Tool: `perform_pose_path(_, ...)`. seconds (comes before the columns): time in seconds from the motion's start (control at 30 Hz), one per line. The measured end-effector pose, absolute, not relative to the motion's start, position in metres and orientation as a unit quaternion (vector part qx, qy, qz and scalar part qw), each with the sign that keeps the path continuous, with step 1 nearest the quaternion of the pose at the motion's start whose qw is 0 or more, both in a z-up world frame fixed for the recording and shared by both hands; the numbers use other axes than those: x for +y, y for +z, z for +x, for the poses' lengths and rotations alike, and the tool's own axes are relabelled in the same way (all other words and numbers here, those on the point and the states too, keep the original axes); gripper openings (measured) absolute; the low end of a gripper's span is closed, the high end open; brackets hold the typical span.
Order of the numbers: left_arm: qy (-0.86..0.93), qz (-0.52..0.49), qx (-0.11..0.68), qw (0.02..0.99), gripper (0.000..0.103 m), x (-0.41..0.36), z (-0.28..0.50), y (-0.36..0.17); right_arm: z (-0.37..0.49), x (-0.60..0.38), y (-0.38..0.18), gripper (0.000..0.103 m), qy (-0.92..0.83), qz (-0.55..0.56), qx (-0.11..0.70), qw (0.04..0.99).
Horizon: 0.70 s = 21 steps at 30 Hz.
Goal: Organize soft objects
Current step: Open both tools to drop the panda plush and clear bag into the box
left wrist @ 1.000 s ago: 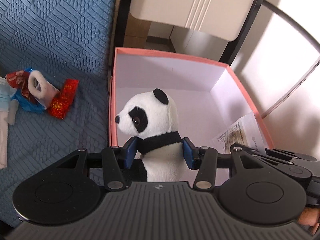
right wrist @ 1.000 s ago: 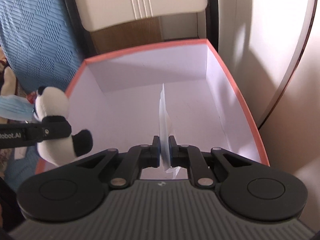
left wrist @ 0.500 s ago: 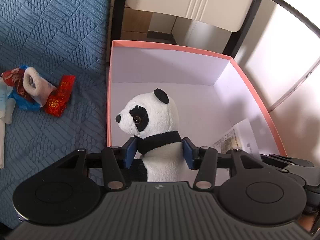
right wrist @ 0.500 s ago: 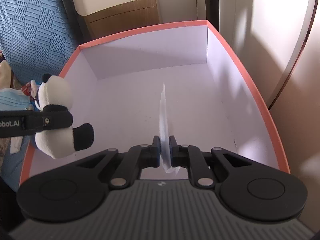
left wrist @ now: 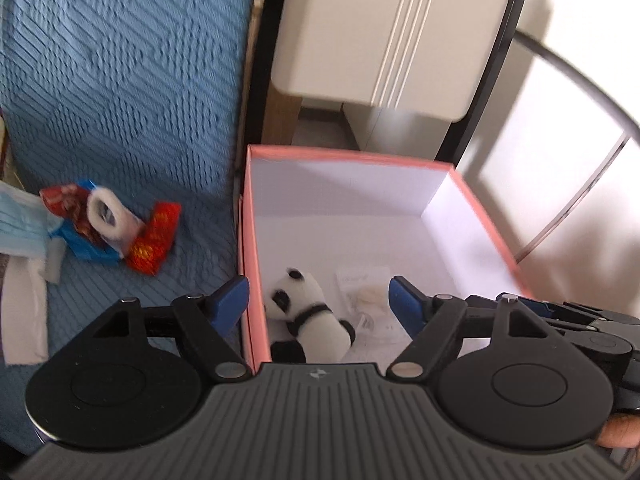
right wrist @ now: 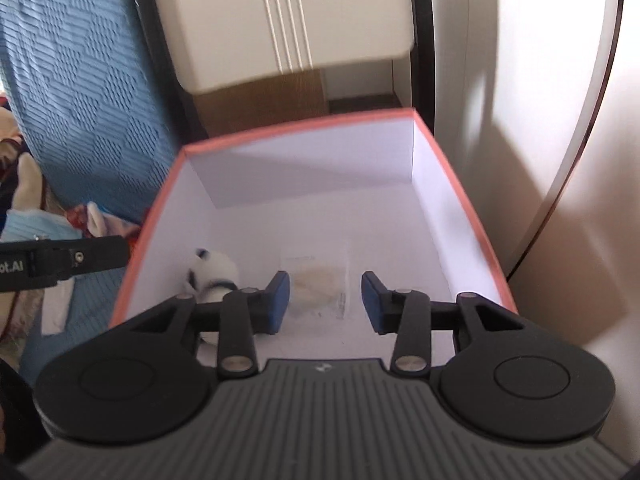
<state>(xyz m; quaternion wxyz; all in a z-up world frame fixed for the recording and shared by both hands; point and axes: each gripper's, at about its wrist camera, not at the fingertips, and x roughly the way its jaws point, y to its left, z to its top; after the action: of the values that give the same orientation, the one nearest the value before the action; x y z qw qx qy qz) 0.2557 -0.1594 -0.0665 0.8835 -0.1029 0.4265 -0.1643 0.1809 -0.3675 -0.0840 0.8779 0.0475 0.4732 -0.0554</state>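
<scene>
A plush panda lies on the floor of the pink-rimmed white box, near its left wall. Beside it lies a flat clear packet. My left gripper hangs above the box's near left corner, its jaws opening and empty. In the right wrist view the same panda and packet rest on the box floor. My right gripper hovers over the packet, its jaws opening with nothing pressed between the pads.
On the blue quilted bedspread left of the box lie a red pouch, a white fuzzy ring on colourful wrappers, a pale blue face mask and a white cloth. A white cabinet stands behind the box.
Both grippers let go: the panda dropped from the left jaws and the packet from the right jaws onto the box floor. Both grippers rose.
</scene>
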Motion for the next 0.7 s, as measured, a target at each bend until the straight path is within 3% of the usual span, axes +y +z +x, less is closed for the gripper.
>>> perform_pose_path(0.33,-0.152,-0.101,0.359,0.915,0.081,-0.117,0.228,-0.017,0.173,-0.337,-0.031,0.043,-0.038,0.04,0.421,0.906)
perform_pose_path(0.7,-0.125,-0.108,0.319,0.933,0.081,-0.058,0.202,-0.003,0.167,-0.289,-0.007,0.043,-0.021,0.013,0.389,0.921)
